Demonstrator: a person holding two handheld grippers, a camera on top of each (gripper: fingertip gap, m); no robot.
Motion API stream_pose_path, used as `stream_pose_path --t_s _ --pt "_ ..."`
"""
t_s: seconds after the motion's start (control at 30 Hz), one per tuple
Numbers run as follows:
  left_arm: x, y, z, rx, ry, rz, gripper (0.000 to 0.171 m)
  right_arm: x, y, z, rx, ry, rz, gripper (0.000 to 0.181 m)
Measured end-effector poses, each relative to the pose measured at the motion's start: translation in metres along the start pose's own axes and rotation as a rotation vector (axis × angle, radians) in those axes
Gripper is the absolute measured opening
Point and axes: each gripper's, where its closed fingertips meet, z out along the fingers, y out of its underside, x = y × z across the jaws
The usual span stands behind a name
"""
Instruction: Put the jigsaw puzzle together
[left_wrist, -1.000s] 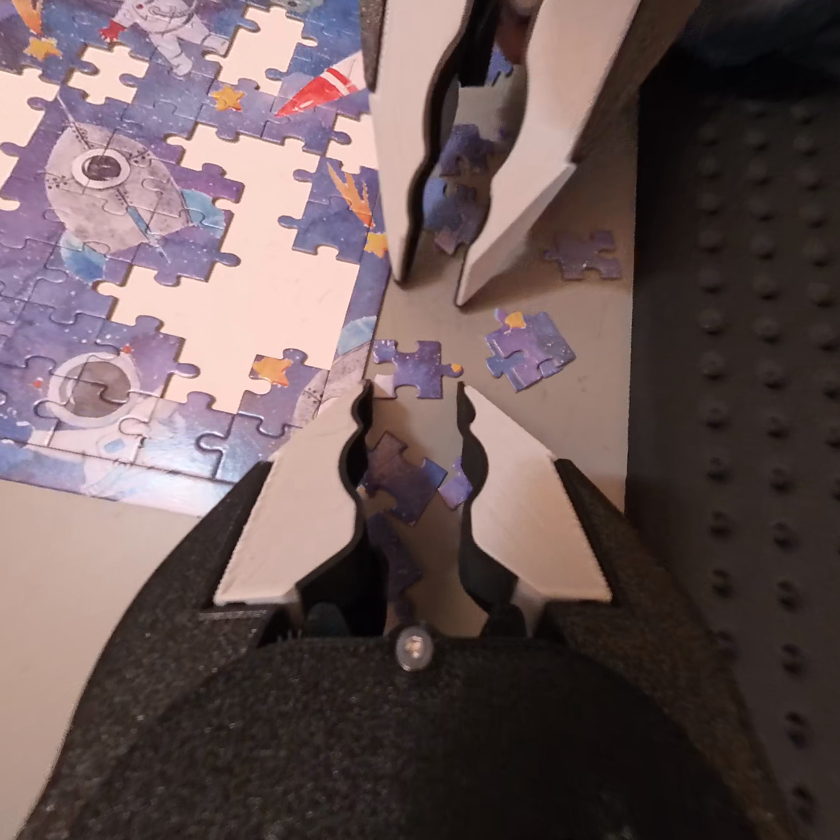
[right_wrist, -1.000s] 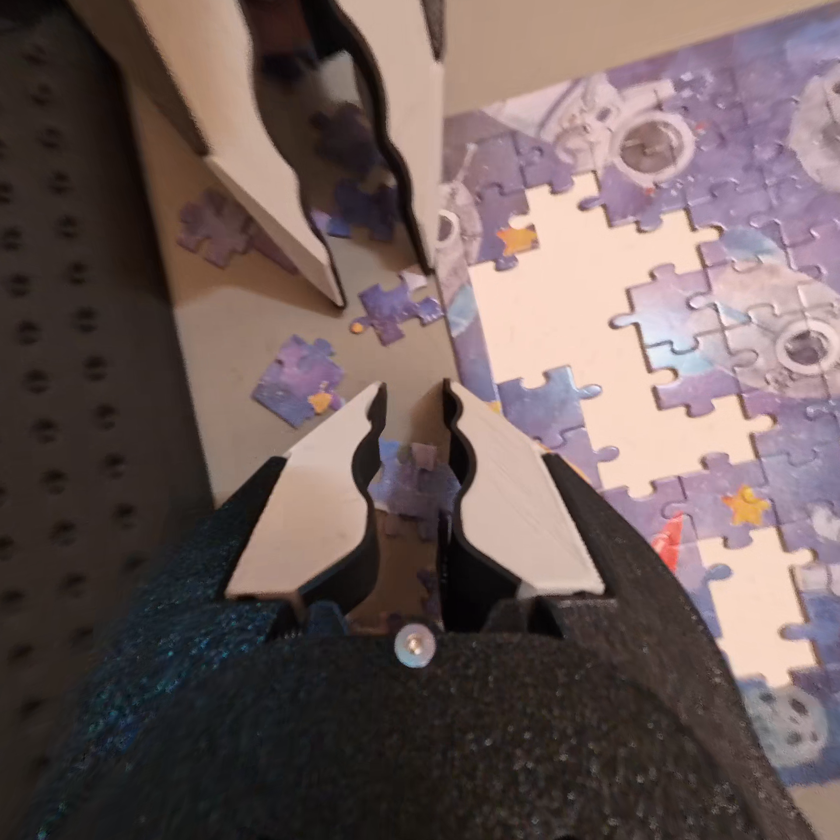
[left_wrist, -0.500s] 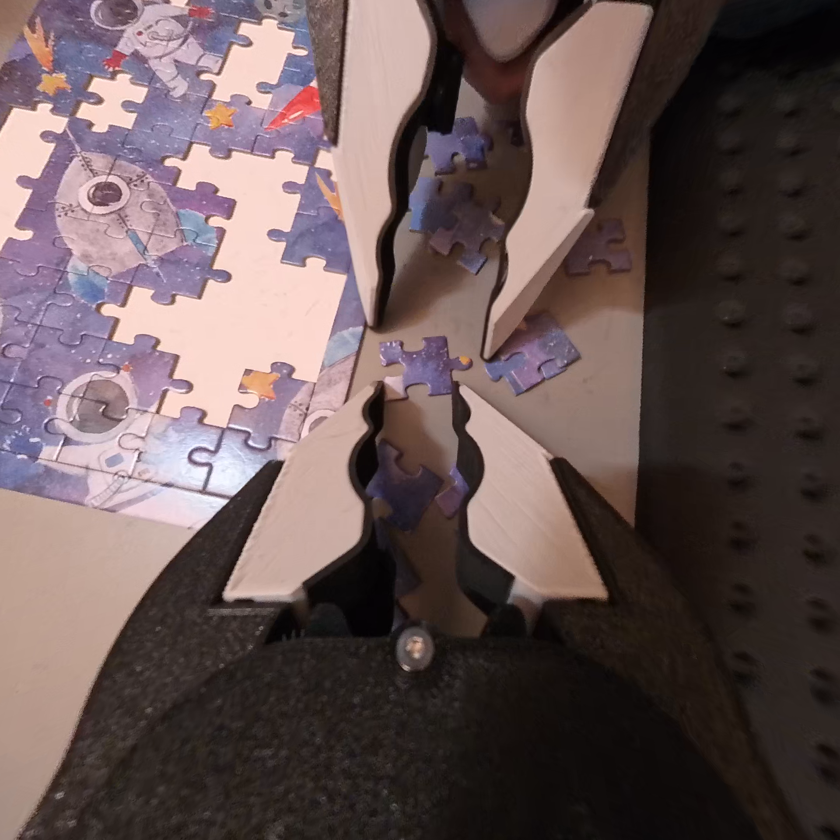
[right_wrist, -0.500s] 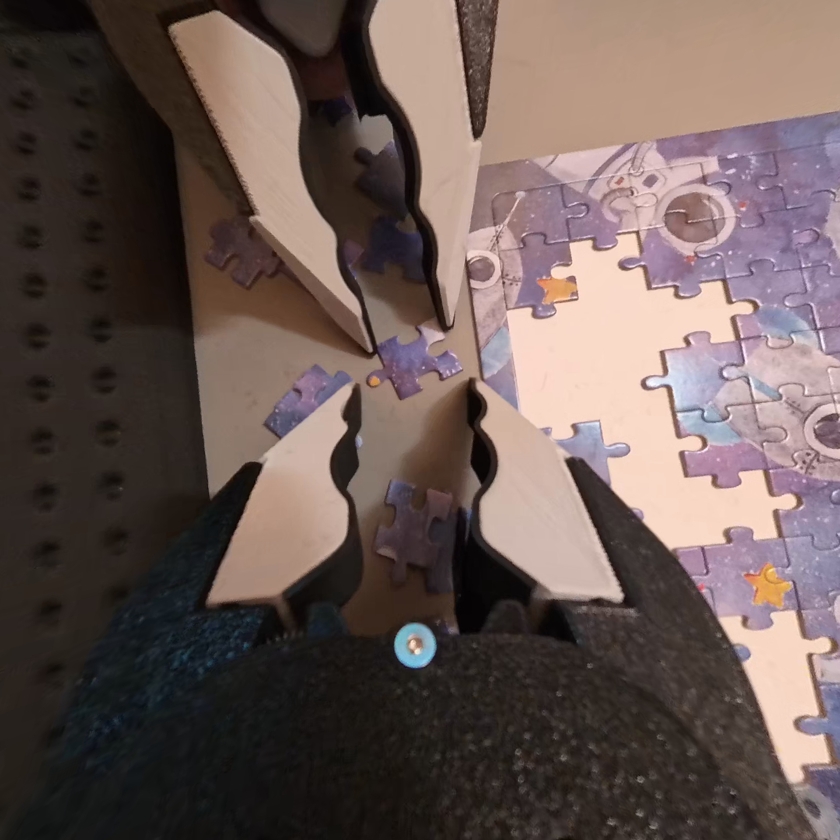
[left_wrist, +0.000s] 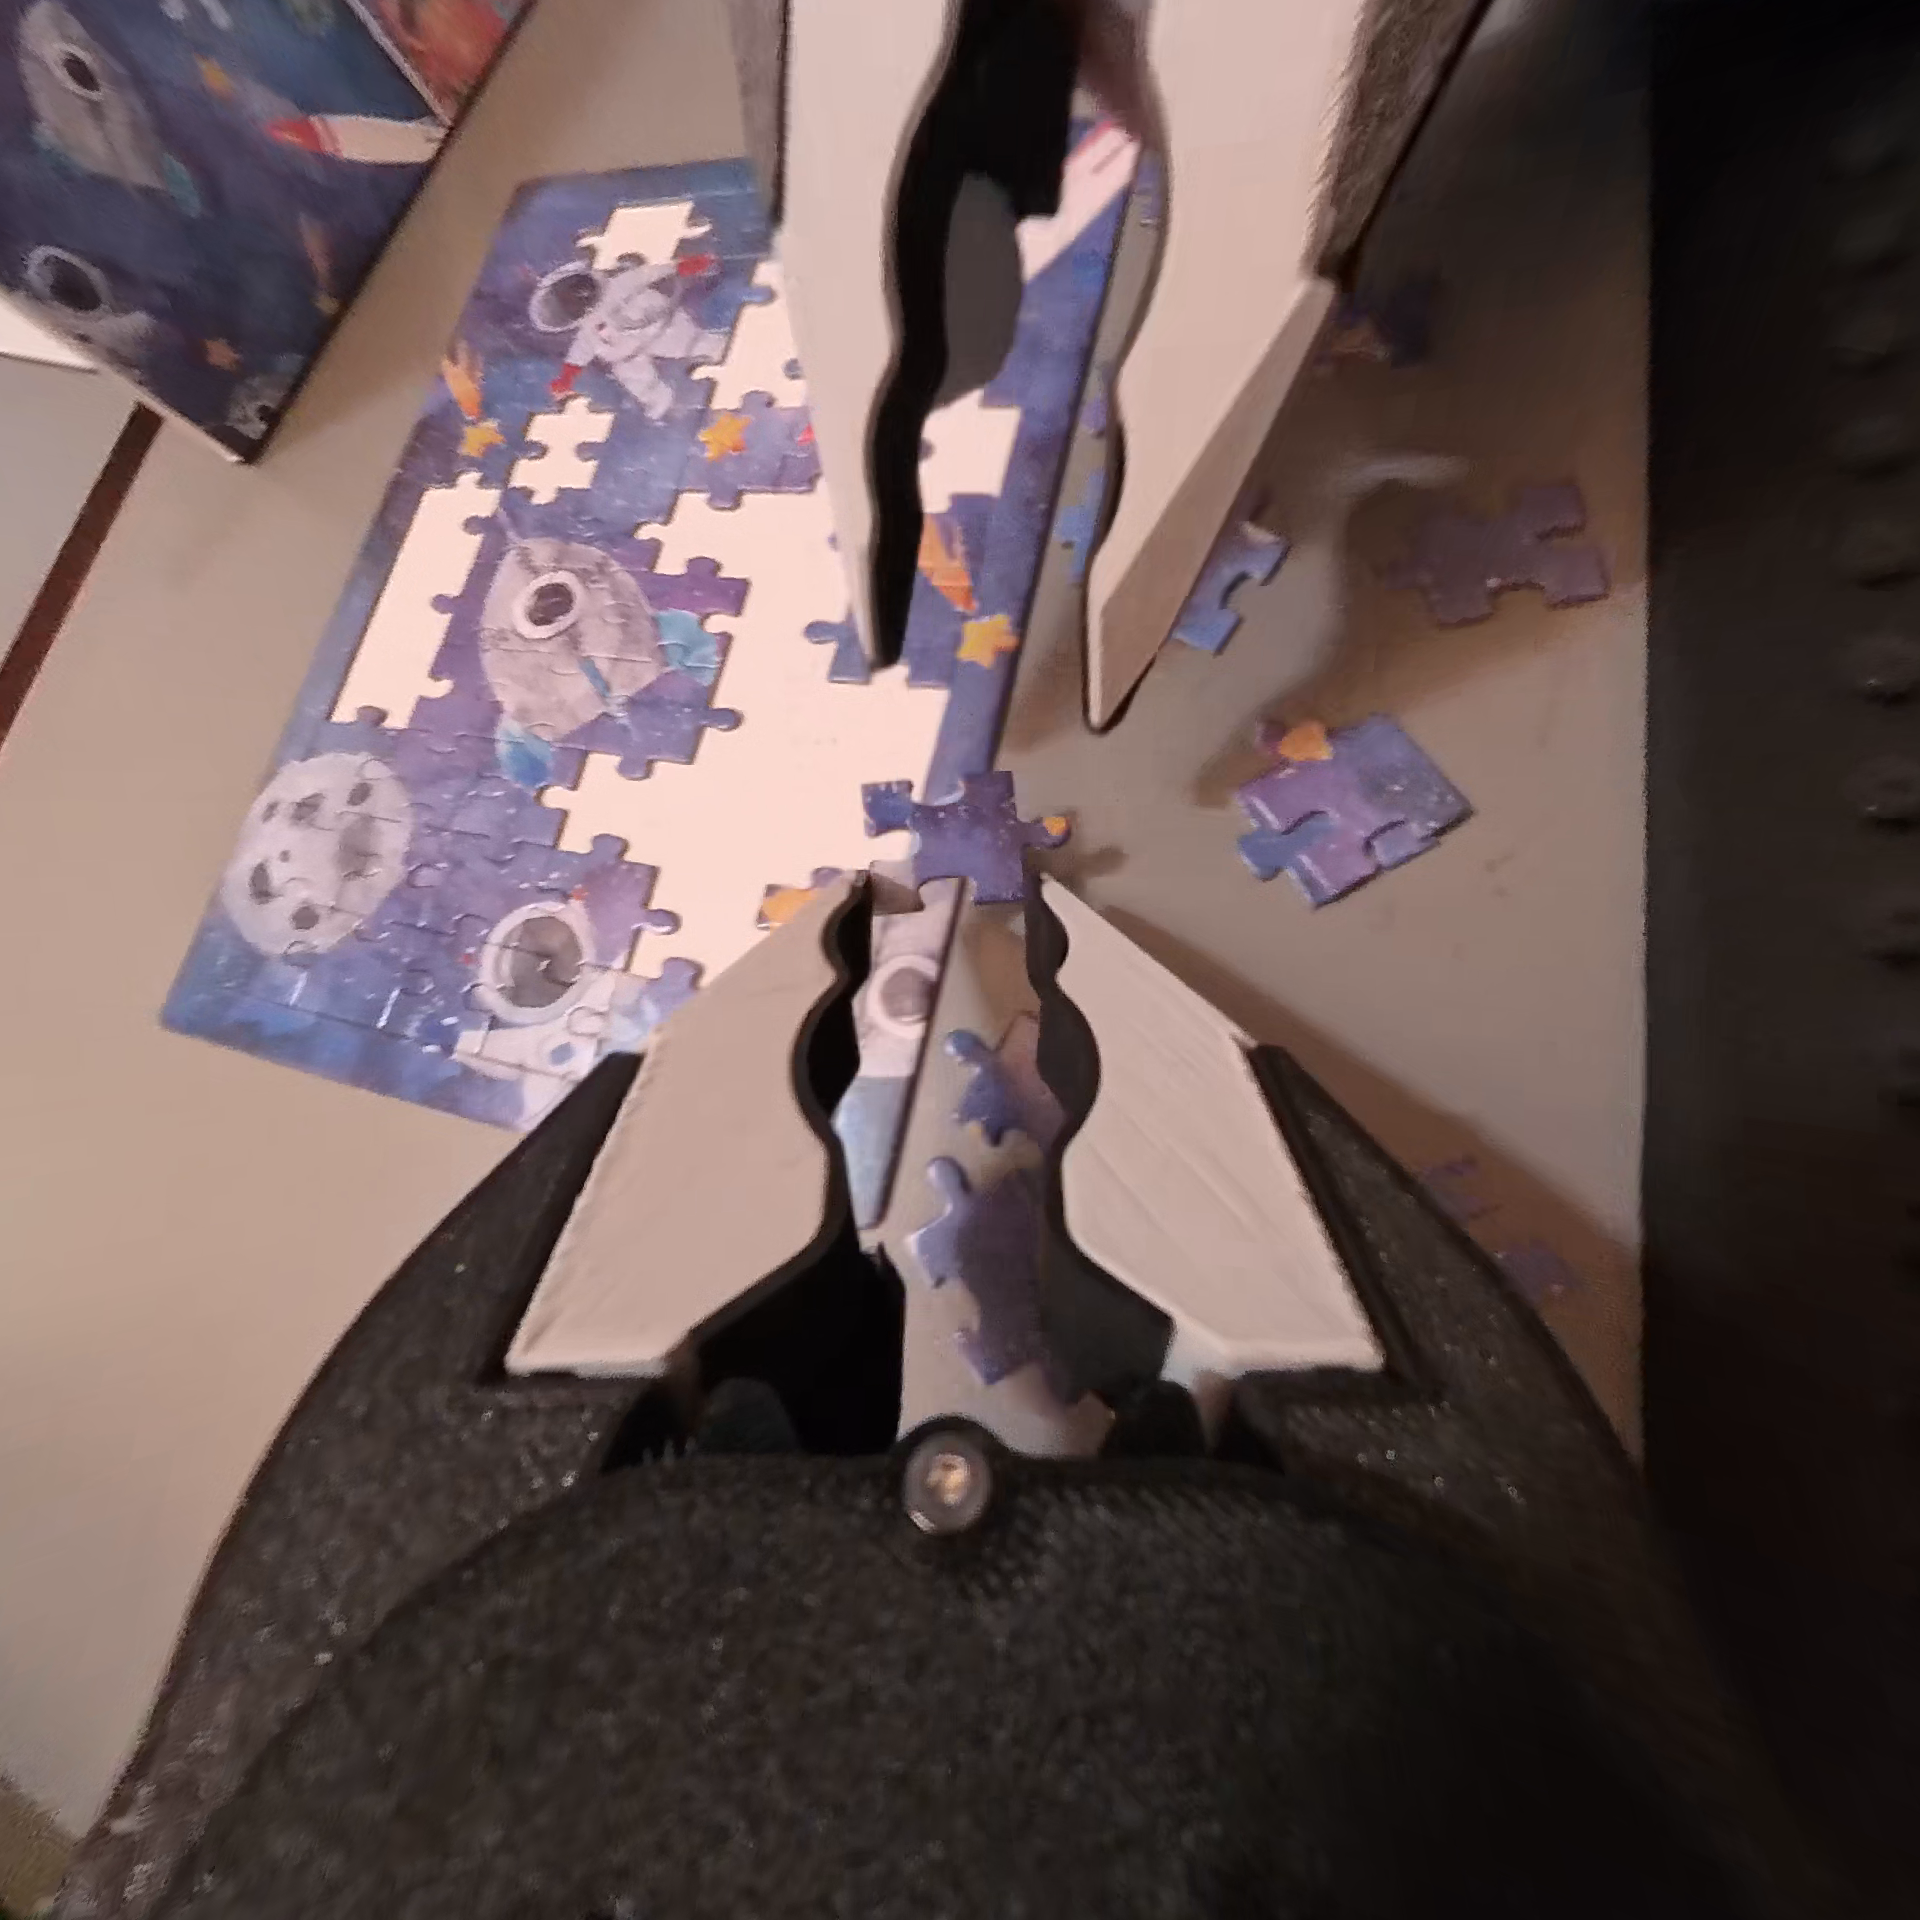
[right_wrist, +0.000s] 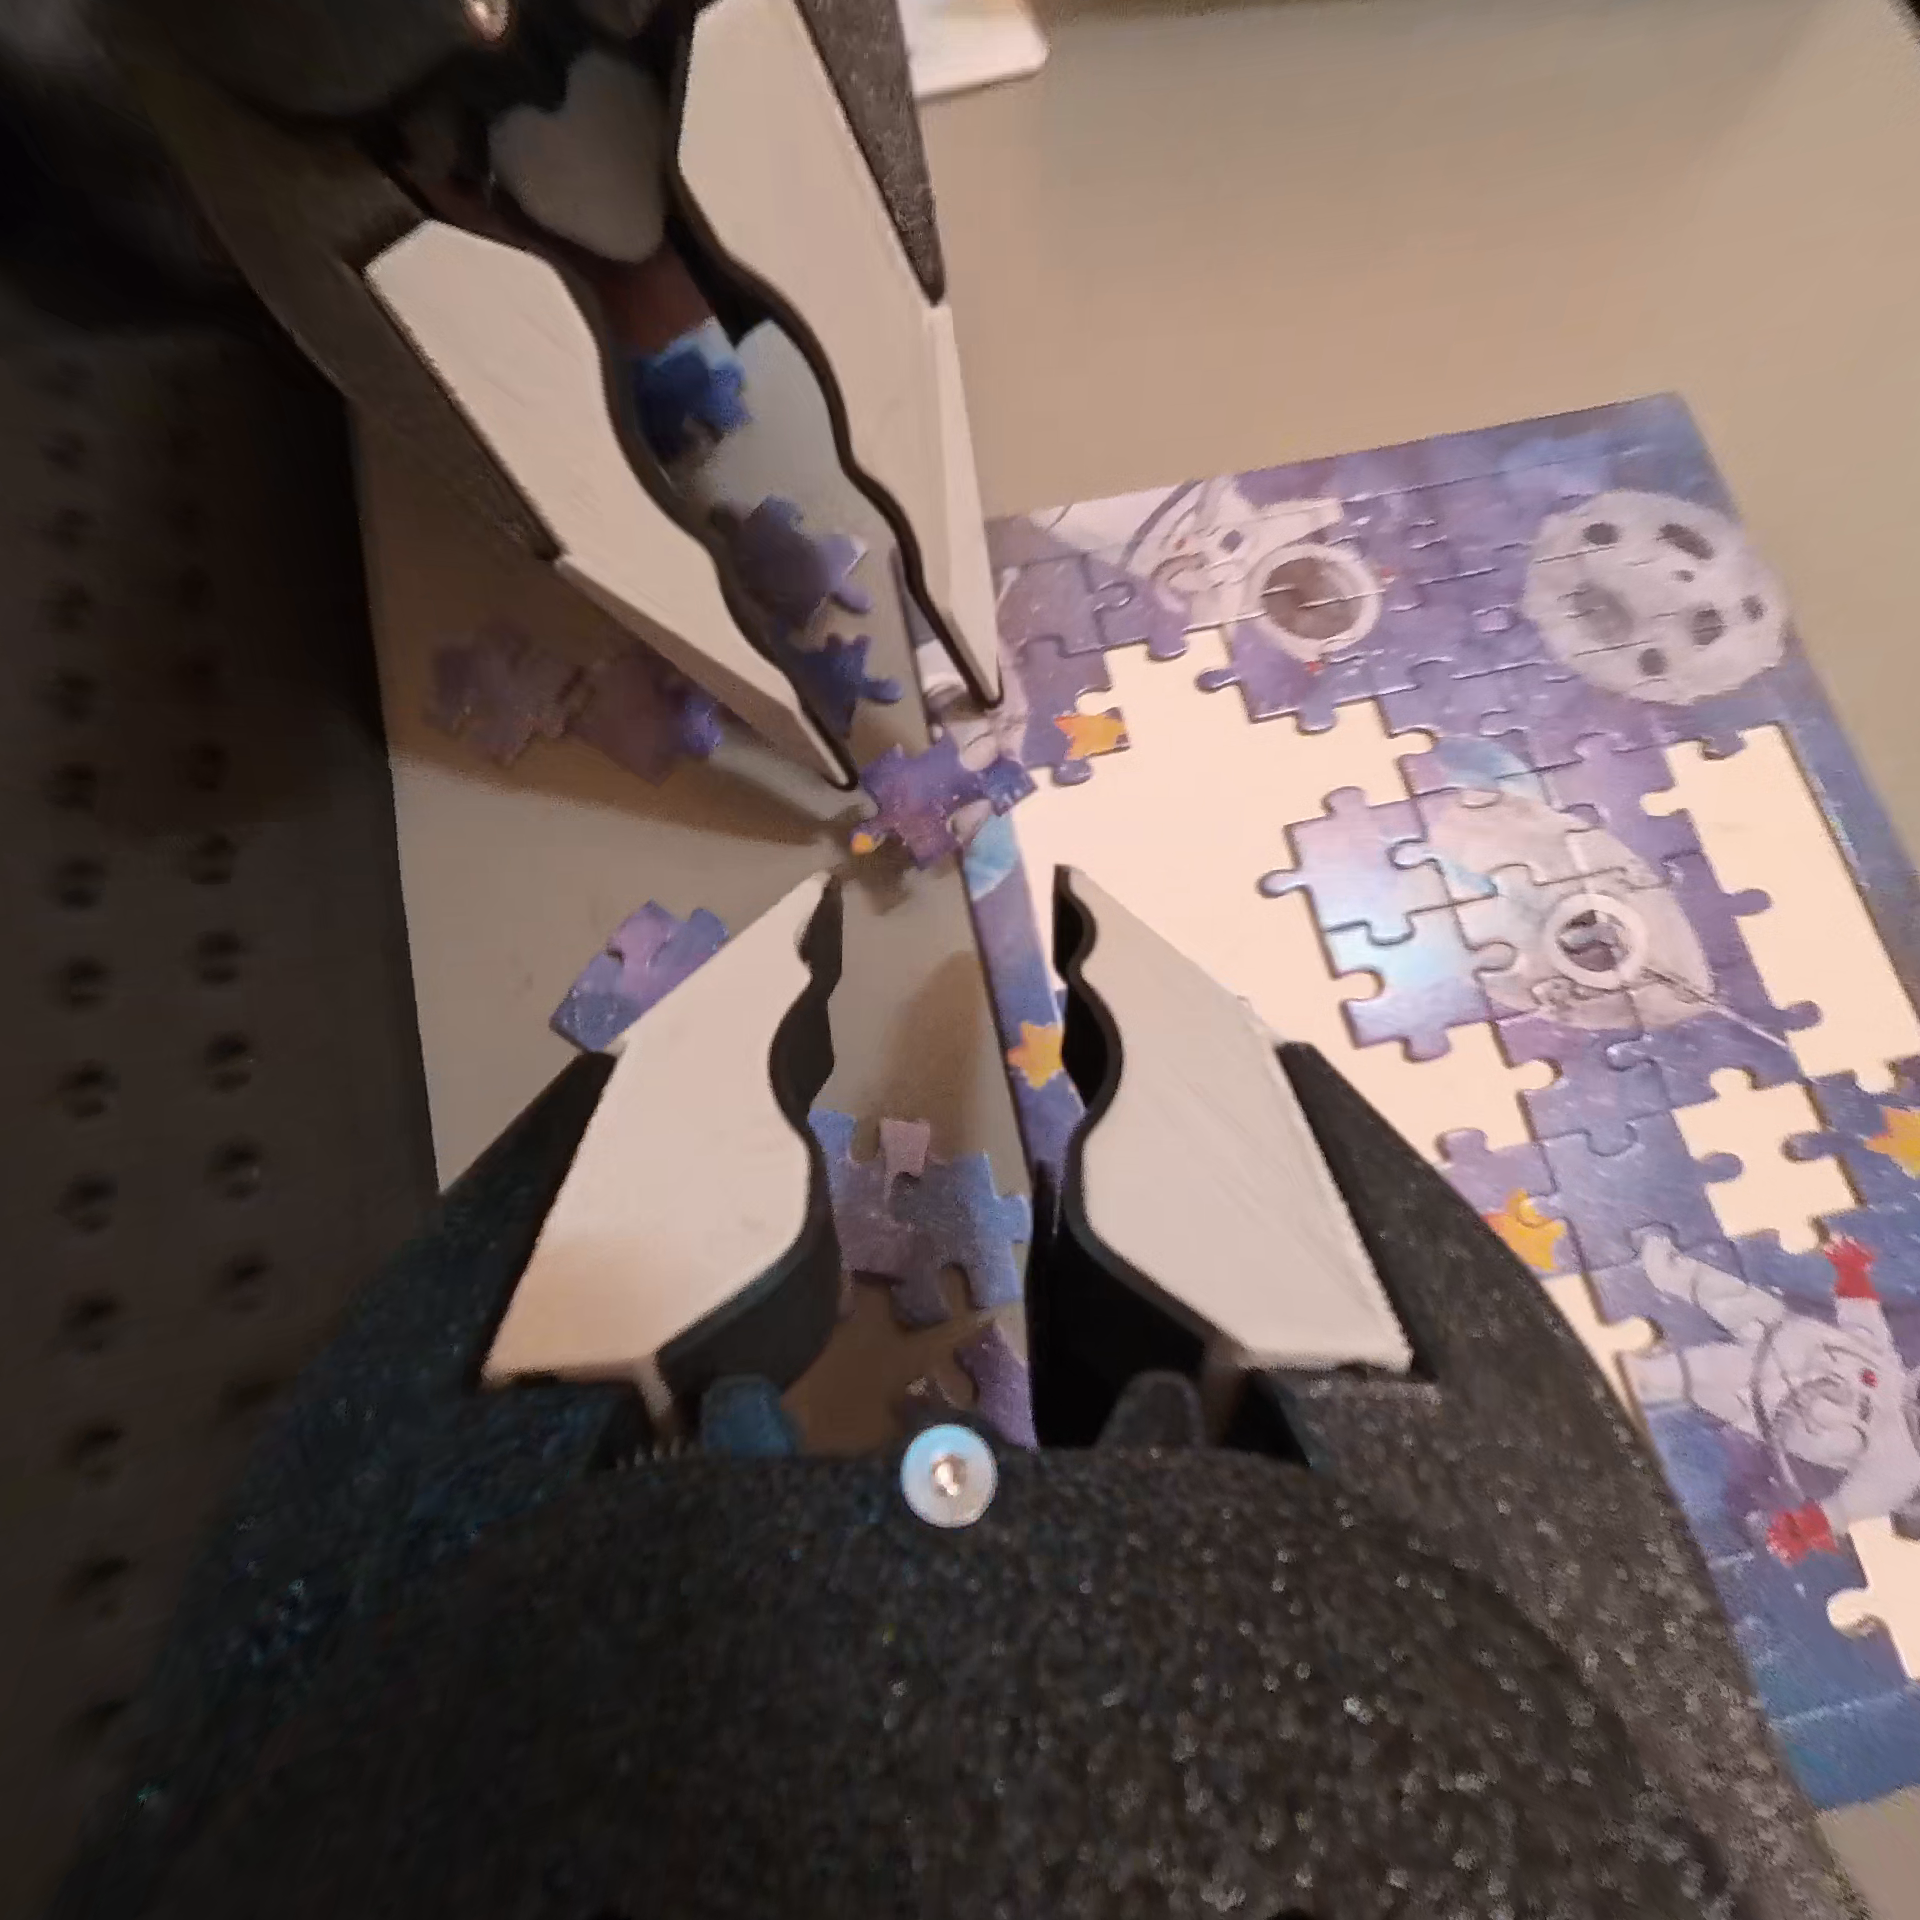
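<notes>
The space-themed jigsaw puzzle (left_wrist: 582, 644) lies on the beige table with several white gaps; it also shows in the right wrist view (right_wrist: 1455, 935). My left gripper (left_wrist: 951, 883) is shut on a blue puzzle piece (left_wrist: 966, 836) with an orange dot, held by its tips above the puzzle's right border. In the right wrist view the left gripper (right_wrist: 914, 743) and the blue puzzle piece (right_wrist: 935, 810) show from the far side. My right gripper (right_wrist: 940, 894) is open and empty, tip to tip with the left; it also shows in the left wrist view (left_wrist: 987, 675).
Loose pieces lie beside the puzzle: a joined cluster (left_wrist: 1351, 805), purple pieces (left_wrist: 1496, 561), and others under my grippers (right_wrist: 925, 1216). The puzzle box (left_wrist: 187, 187) stands at the far left. A black studded mat (left_wrist: 1787, 935) borders the table.
My left gripper has closed on the blue piece with the orange dot and lifted it off the table. Both grippers have risen, so the puzzle looks farther away. The right gripper stays open.
</notes>
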Motion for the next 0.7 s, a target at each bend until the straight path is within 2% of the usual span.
stream_pose_path --t_s 0.1,0.23,0.47,0.7 --pt "-0.026 0.003 -0.005 -0.001 -0.026 -0.056 0.029 0.007 -0.008 -0.008 0.044 0.030 0.042 0.040" --pt "-0.045 0.006 -0.014 -0.019 0.050 -0.131 0.029 0.018 -0.005 -0.017 0.053 0.071 0.112 0.040" --pt "-0.052 0.018 -0.011 -0.187 0.151 -0.012 0.029 0.030 0.007 -0.035 0.125 0.069 0.287 0.040" --pt "-0.054 0.018 0.007 -0.238 0.296 0.043 0.029 0.033 0.013 -0.040 0.144 0.028 0.359 0.040"
